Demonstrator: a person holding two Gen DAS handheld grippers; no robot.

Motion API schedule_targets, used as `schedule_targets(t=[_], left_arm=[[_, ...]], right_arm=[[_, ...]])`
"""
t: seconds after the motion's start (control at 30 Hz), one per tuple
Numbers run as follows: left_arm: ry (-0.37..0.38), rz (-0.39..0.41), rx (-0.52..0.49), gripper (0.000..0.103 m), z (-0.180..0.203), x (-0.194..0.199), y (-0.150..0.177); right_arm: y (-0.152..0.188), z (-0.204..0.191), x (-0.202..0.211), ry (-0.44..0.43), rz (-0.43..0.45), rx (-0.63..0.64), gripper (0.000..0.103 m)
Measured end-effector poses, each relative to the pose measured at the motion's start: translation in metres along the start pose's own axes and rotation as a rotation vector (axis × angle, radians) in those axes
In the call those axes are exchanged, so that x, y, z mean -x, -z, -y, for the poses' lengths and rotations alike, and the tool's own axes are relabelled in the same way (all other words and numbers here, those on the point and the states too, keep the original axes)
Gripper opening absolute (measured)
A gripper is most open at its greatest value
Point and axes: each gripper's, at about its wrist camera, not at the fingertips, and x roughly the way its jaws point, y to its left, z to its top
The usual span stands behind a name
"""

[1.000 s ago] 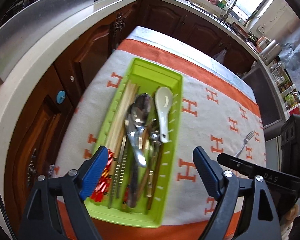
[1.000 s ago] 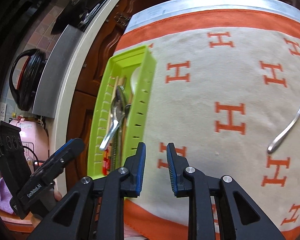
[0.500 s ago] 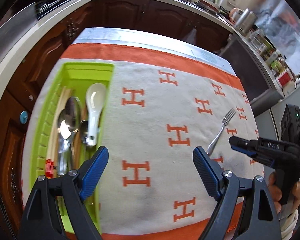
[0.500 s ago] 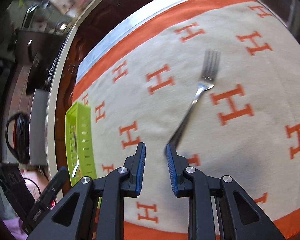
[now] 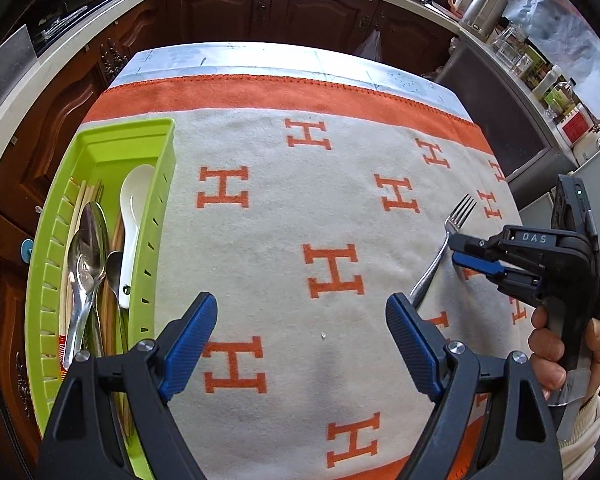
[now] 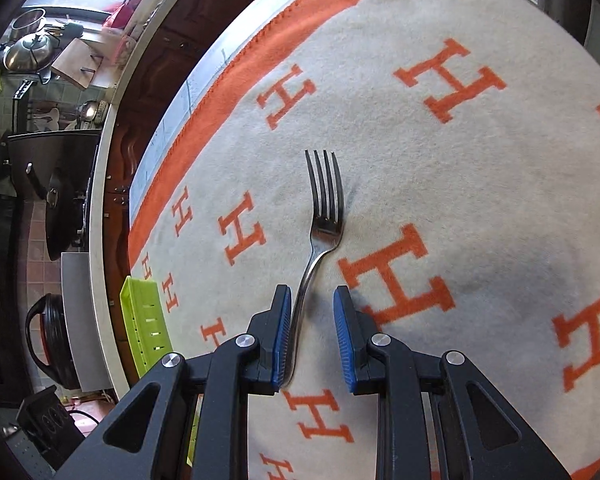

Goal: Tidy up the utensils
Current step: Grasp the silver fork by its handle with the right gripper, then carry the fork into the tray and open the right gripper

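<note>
Polished metal fork on matt, fuzzy woven cloth; glossy green plastic tray (holding shiny steel spoons); my tongs' ribbed blue pads.

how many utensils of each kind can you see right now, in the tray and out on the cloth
fork: 1, lying on the cloth, its handle between the right tool fingers
white ceramic spoon: 1, in the green tray
metal spoons: 3 bowls visible, in the tray
chopsticks: a bundle in the tray, too overlapped to count
total: 5 countable utensils, plus the chopsticks
</note>
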Motion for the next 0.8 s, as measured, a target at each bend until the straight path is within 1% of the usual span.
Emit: schedule_targets(t=[0.03, 0.23, 0.27, 0.3, 0.37, 0.47, 0.53, 0.6, 0.7, 0.8], left_arm=[[-0.003, -0.001, 0.004, 0.085, -0.001, -0.001, 0.0], [0.007, -0.017, 0.036, 0.085, -0.01, -0.006, -0.001], [0.007, -0.018, 0.038, 0.085, -0.011, -0.006, 0.0], [0.007, -0.019, 0.039, 0.085, -0.012, -0.006, 0.001], [0.007, -0.021, 0.044, 0.085, -0.014, -0.006, 0.004], [0.006, -0.022, 0.051, 0.085, -0.019, -0.005, 0.008], [-0.001, -0.017, 0.06, 0.085, -0.023, -0.003, 0.011], [-0.004, -0.005, 0.072, 0.085, -0.03, 0.003, 0.014], [-0.022, 0.019, 0.087, 0.085, -0.039, 0.011, 0.017], [-0.022, 0.03, 0.113, 0.085, -0.05, 0.018, 0.019]], right_arm=[[-0.002, -0.002, -0.003, -0.01, 0.007, 0.006, 0.022], [-0.007, -0.018, -0.015, 0.012, 0.04, 0.047, 0.021], [-0.007, -0.021, -0.017, 0.027, 0.049, 0.059, 0.016], [-0.006, -0.025, -0.019, 0.047, 0.057, 0.072, 0.007], [-0.003, -0.029, -0.02, 0.076, 0.071, 0.098, 0.007], [-0.002, -0.034, -0.021, 0.086, 0.079, 0.109, 0.005], [-0.001, -0.034, -0.022, 0.051, 0.061, 0.093, 0.003], [0.005, -0.038, -0.02, 0.024, 0.064, 0.1, 0.002], [0.013, -0.047, -0.019, -0.001, 0.056, 0.121, 0.002], [0.023, -0.054, -0.02, -0.028, 0.03, 0.127, 0.002]])
